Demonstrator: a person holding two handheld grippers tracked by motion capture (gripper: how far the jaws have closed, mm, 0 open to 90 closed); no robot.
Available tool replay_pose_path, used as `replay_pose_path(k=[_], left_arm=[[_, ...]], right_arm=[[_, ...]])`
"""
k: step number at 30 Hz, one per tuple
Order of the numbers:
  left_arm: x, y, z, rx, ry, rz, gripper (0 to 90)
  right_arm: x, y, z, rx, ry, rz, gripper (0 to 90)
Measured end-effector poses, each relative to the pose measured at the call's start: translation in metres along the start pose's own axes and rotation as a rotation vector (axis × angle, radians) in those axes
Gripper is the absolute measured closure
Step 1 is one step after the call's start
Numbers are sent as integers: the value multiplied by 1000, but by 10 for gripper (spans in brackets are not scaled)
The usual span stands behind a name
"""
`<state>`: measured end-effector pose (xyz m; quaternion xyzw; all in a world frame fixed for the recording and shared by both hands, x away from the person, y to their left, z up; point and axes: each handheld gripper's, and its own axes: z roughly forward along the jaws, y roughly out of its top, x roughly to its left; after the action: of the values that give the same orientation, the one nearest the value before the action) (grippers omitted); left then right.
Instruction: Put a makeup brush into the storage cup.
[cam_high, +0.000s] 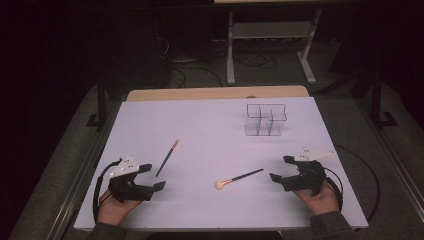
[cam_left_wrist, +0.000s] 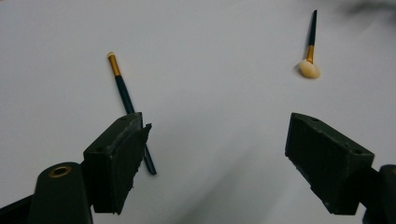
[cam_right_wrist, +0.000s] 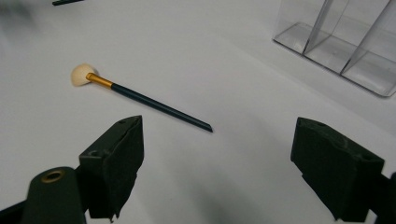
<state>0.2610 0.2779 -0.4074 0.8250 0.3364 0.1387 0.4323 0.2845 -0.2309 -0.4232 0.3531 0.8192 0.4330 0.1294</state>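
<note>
Both your tongs gape empty above the surface (cam_high: 210, 145). The thin brush (cam_high: 167, 158) lies just beside your left tongs (cam_high: 152, 177). The fluffy brush (cam_high: 239, 178) lies near your right tongs (cam_high: 280, 168).

Left gripper (cam_high: 154, 177): black boxy body, grey three-cornered plate on top with small dark dots.
Right gripper (cam_high: 279, 169): same black build, pale plate on top (corners pointed).
Jaws: thick black blocks with screw holes in their tops; the left gripper's inner pad has a ragged edge.
Fittings: a brass-ringed hole in a rounded black part at each view's lower left.
Cables: black, looping from each gripper.
Sleeves: dark grey cuffs.
</note>
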Motion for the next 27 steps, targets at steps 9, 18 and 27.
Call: replay_pose_path(k=[9, 18, 27], left_arm=[[1, 0, 1, 2, 0, 5, 194], [2, 4, -1, -2, 0, 5, 195], [2, 11, -6, -13, -5, -7, 201]], right_arm=[[-3, -2, -2, -4, -4, 3, 159], [-4, -3, -4, -8, 0, 8, 157], [-5, -4, -6, -17, -3, 7, 158]])
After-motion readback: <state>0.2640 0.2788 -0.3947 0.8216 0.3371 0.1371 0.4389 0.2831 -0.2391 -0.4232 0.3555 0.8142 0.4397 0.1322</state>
